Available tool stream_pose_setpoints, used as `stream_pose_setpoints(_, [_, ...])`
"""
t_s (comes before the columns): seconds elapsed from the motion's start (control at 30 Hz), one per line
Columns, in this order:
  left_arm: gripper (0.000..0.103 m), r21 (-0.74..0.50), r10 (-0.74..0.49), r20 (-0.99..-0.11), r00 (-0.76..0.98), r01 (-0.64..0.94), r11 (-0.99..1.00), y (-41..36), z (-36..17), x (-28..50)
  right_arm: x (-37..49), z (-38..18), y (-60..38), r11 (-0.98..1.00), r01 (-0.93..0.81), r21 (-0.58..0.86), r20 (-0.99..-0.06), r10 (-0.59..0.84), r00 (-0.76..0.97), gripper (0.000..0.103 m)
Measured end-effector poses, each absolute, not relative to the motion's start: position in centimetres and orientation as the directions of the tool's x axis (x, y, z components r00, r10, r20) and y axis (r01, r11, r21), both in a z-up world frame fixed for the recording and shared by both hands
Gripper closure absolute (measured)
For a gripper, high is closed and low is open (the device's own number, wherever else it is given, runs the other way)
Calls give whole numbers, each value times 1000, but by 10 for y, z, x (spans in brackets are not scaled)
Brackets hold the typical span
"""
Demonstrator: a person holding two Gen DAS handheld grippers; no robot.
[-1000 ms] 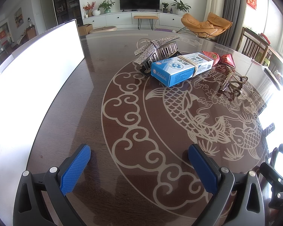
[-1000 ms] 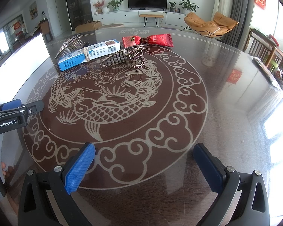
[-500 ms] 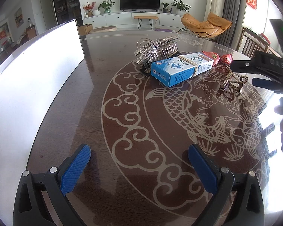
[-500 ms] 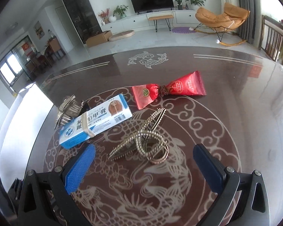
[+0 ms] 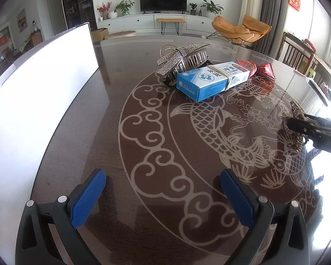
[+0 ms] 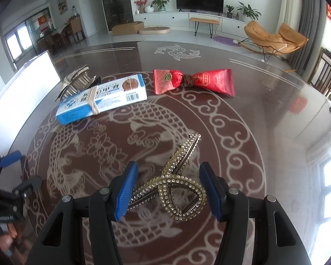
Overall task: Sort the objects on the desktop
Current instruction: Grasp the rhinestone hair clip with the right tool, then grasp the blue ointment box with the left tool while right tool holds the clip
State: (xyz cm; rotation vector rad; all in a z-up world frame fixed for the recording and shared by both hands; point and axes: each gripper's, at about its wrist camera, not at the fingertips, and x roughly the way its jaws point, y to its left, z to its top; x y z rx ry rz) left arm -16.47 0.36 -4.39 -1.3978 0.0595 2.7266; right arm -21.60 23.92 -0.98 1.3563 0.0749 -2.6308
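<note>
Closing around the gold rhinestone hair claw, the right gripper has the clip between its blue pads; the left pad looks to be at the clip's edge, while a gap shows at the right pad, so I would not call it a firm hold yet. The claw lies on the dark patterned table, nearest the camera. The left gripper hangs over bare table with its jaws wide apart and nothing between them.

As for progress, the sorting looks barely begun. Farther back, the blue box bound with a rubber band lies against a silver rhinestone hair claw, and a red candy wrapper lies just beside the box's far end. A white board stands along the table's left side. All four items appear yet to be placed; I see no tray or bin.
</note>
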Motion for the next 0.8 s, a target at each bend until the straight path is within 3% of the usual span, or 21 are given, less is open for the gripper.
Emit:
stream_pose_setpoints(0.27, [0, -3, 26, -812, -583, -41, -999, 9, -43, -178, -122, -11, 290, -990, 107, 94, -771, -141, -621, 38])
stream_pose_setpoints(0.43, [0, 8, 122, -830, -545, -231, -973, 43, -42, -225, -112, -12, 300, -988, 85, 130, -768, -155, -622, 24])
stream_pose_setpoints(0.67, [0, 175, 43, -783, -621, -286, -942, 74, -32, -274, -115, -15, 287, -994, 100, 45, -790, -97, -606, 18])
stream_pose_setpoints(0.8, [0, 78, 184, -824, -536, -428, -900, 88, -31, -284, -115, -15, 285, -995, 101, 28, -793, -83, -603, 18])
